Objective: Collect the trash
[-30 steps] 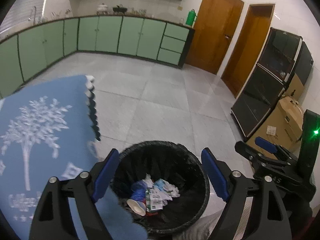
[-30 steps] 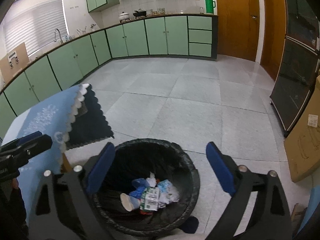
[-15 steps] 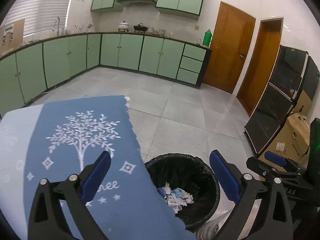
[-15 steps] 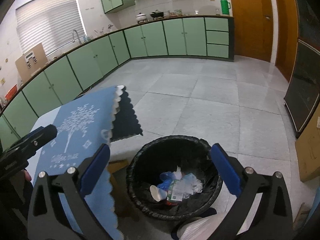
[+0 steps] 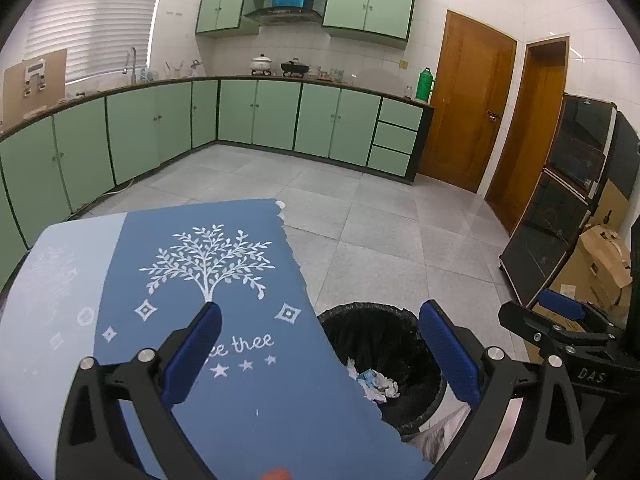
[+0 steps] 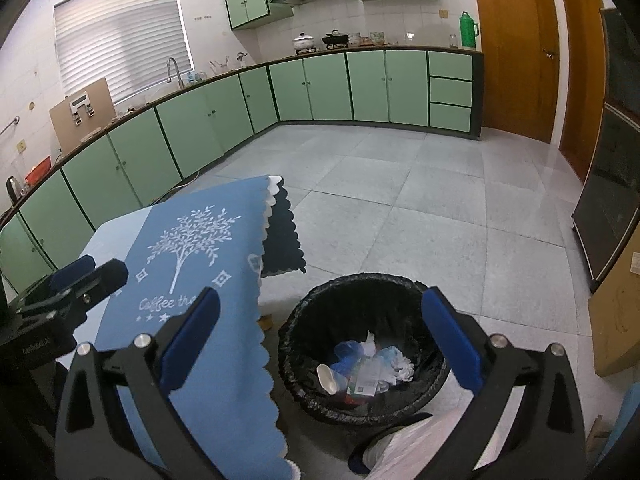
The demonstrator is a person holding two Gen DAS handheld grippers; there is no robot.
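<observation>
From the left wrist view, the left gripper [image 5: 320,340] is seen with its blue pads spread wide and nothing between them, angled down over the edge of a blue tablecloth [image 5: 224,280] printed with a white tree. The black-lined trash bin [image 5: 384,348] stands on the floor just beside that cloth, and about half of it is hidden behind the cloth's scalloped edge; only a few crumpled white and blue scraps [image 5: 376,382] are visible inside. The other tool, the right gripper [image 5: 560,320], is cut off at the frame's right edge beside the bin.

From the right wrist view, the right gripper [image 6: 320,336] is likewise released, jaws wide and empty, tilted down above the bin [image 6: 360,344], whose whole mouth is shown here. The collected trash [image 6: 368,368] lies at its bottom: a white paper cup, blue plastic, crumpled paper and a printed carton whose text cannot be read. The left gripper [image 6: 80,276] is partly seen over the tablecloth [image 6: 192,248], left of the bin.
</observation>
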